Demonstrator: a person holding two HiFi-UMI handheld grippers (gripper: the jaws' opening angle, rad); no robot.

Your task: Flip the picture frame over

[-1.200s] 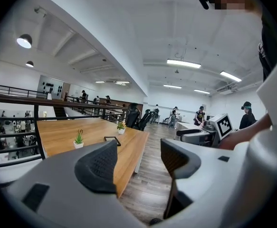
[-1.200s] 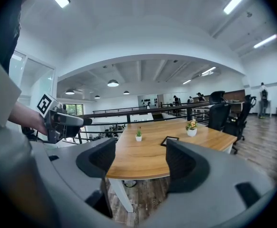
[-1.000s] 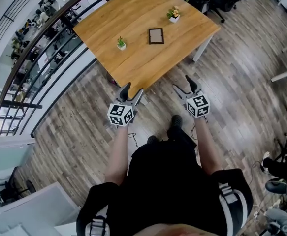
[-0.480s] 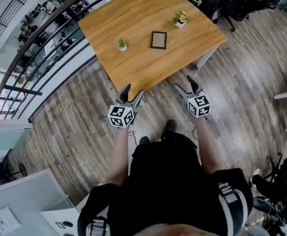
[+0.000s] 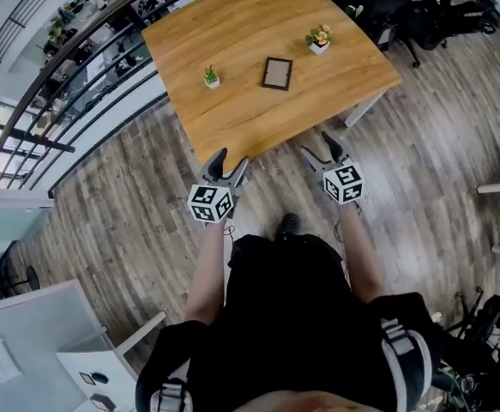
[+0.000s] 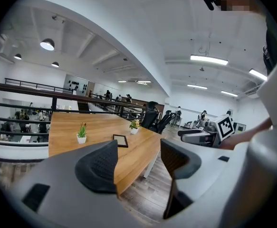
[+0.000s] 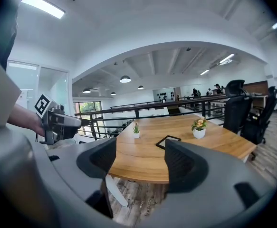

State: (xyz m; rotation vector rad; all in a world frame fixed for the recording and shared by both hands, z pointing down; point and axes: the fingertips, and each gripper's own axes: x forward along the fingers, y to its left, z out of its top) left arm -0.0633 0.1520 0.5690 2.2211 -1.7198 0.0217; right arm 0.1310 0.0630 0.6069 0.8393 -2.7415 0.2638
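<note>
Before the table (image 5: 232, 41), left hand-held gripper (image 5: 231, 157) and right hand-held gripper (image 5: 316, 144) point forward; jaws apart, empty.

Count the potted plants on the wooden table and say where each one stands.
2. The green plant stands on the table left of the picture frame; the flowering plant stands right of it, nearer the far edge. None seems hidden.

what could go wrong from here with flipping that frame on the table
1. The picture frame lies flat on the table, so jaws may just push it along instead of catching an edge.
2. The green plant and flowering plant stand to either side of it; a wide sweep by the left gripper or right gripper might tip one.
3. It sits well in from the near edge, so the reach is long.
</note>
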